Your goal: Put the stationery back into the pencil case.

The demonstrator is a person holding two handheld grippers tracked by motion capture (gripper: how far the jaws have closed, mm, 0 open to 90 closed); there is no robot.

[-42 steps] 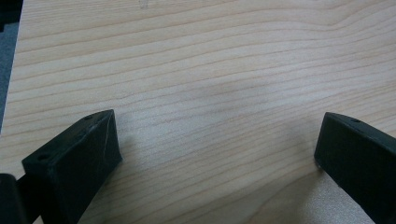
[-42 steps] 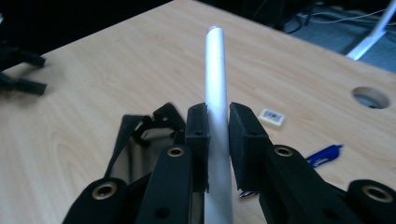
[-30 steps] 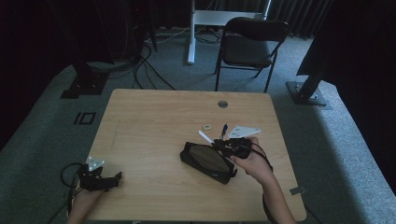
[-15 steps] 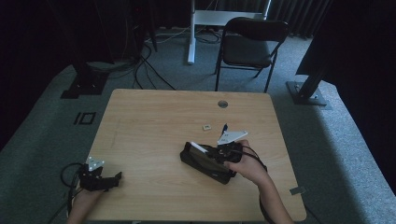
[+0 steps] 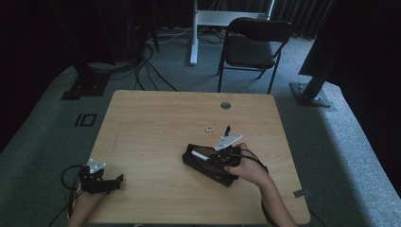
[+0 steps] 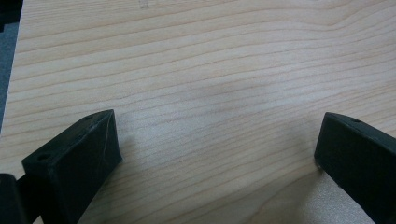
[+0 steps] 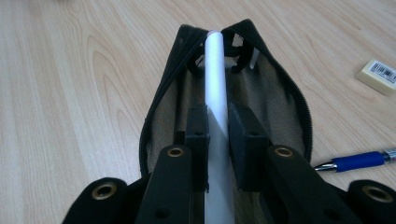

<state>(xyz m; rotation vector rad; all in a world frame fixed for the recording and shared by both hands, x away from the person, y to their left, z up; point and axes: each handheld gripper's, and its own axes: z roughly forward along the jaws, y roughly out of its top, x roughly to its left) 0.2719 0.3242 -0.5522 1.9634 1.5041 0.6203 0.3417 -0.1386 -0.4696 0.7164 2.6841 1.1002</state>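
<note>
The right gripper (image 7: 217, 140) is clamping a white cylindrical marker (image 7: 216, 88) between its jaws, holding it lengthwise inside the open black zippered fabric pouch (image 7: 280, 107) lying on the light wooden table (image 5: 156, 127); a blue pen (image 7: 359, 160) and a small cream eraser (image 7: 379, 75) are lying just beside the pouch; the left gripper (image 6: 217, 154) is resting near the table's near-left corner, jaws spread wide over bare wood.

Right gripper (image 5: 213, 156), clamped on white stick (image 7: 216, 88), dropped toward 7 o'clock from beside blue pen (image 7: 359, 160); stick's tip came over open black pouch (image 5: 208, 166).
</note>
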